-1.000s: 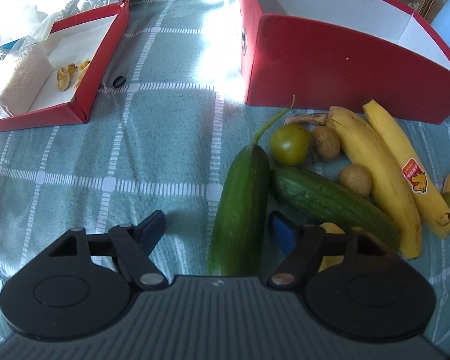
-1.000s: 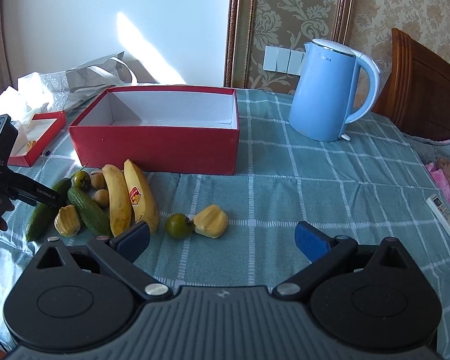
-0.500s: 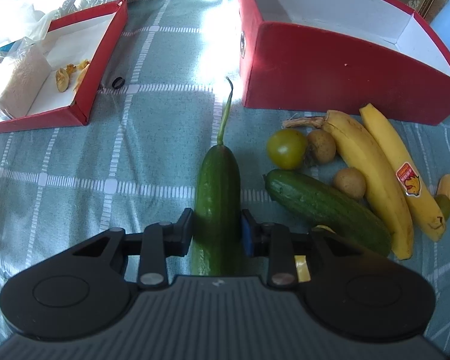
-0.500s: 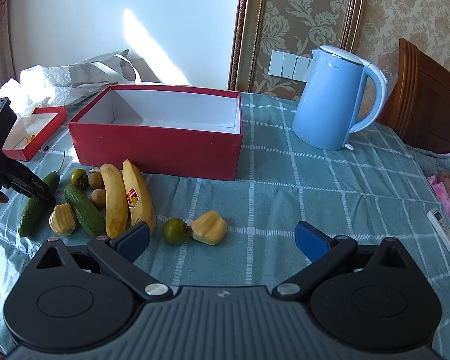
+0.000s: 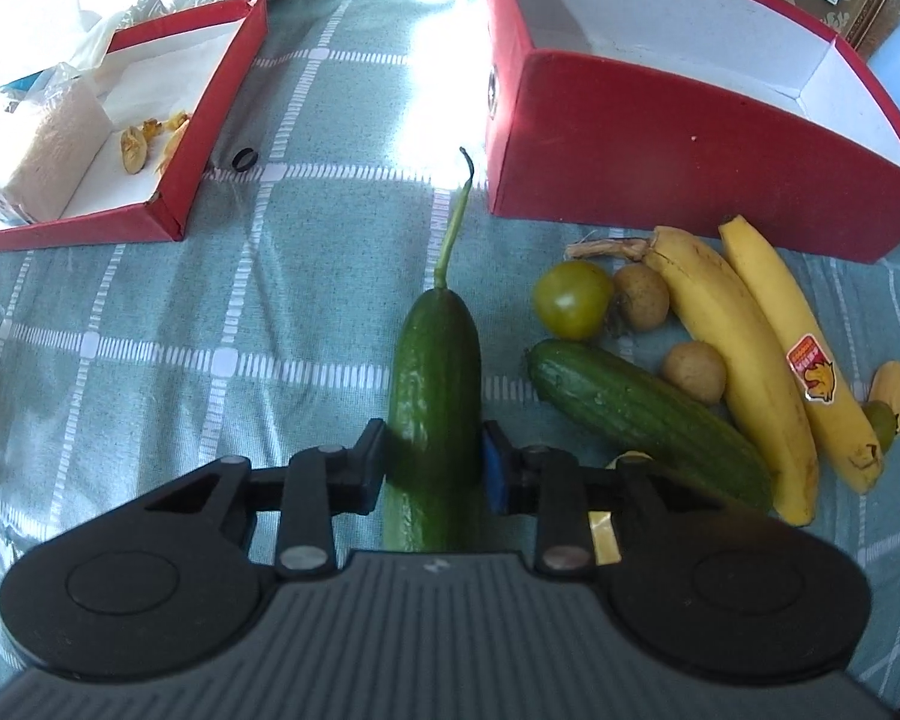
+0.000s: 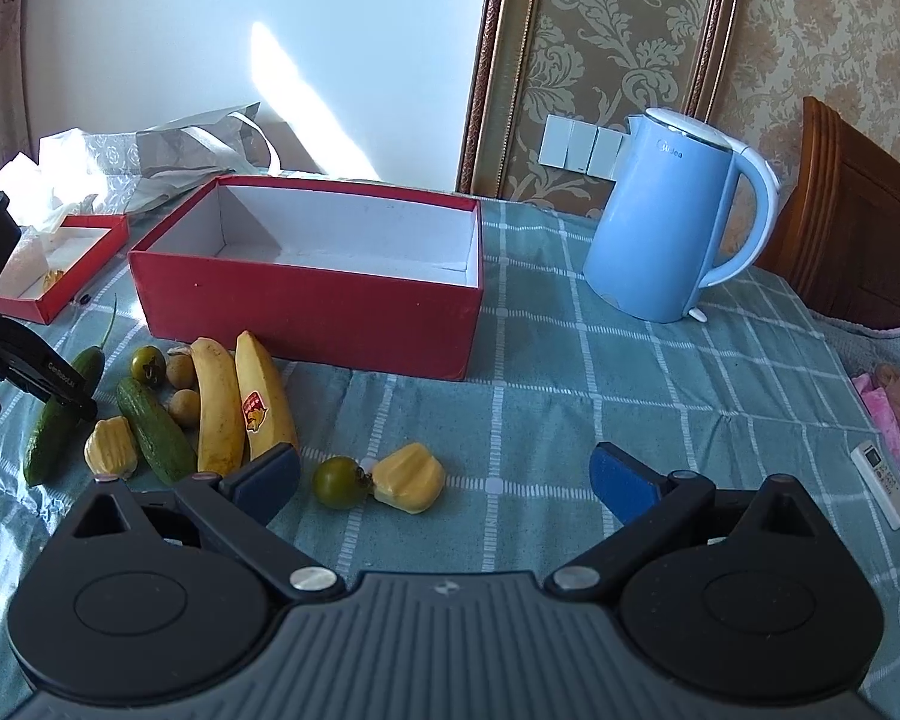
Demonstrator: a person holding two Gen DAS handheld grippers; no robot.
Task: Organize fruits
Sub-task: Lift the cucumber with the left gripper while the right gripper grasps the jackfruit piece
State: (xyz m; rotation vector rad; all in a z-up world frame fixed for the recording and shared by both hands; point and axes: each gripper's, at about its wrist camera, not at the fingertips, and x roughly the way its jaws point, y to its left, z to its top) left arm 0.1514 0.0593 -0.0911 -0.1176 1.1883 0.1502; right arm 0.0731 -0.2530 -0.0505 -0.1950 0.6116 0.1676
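**Left claw pinches a cucumber beside the red box**

The left gripper point(image 5: 433, 468) has its two fingers pressed against the sides of a long-stemmed cucumber point(image 5: 435, 372), pinching it around the middle. The cucumber points stem-first toward the near corner of the big red box point(image 5: 690, 138), which stands open with a bare white inside. From the right wrist view, that cucumber looks to lie on or just above the green checked tablecloth point(image 6: 570, 390); I cannot tell which.

Just to its right lies a second cucumber point(image 5: 642, 414), slanted, with a green tomato point(image 5: 573, 299) and two small brown fruits point(image 5: 642, 297) near its tip. Two bananas point(image 5: 744, 354) lie side by side beyond those, the outer one carrying a red sticker.

The right gripper point(image 6: 444, 483) hangs above the cloth with its jaws spread wide, holding nothing. In front of it sit another green tomato point(image 6: 337, 482) and a yellow ridged fruit point(image 6: 409, 477), touching each other. A similar yellow fruit point(image 6: 111, 447) rests between the two cucumbers.

A blue kettle point(image 6: 672, 222) stands well to the right of the box, and a shallow red lid point(image 5: 150, 120) with scraps in it lies off to the left.
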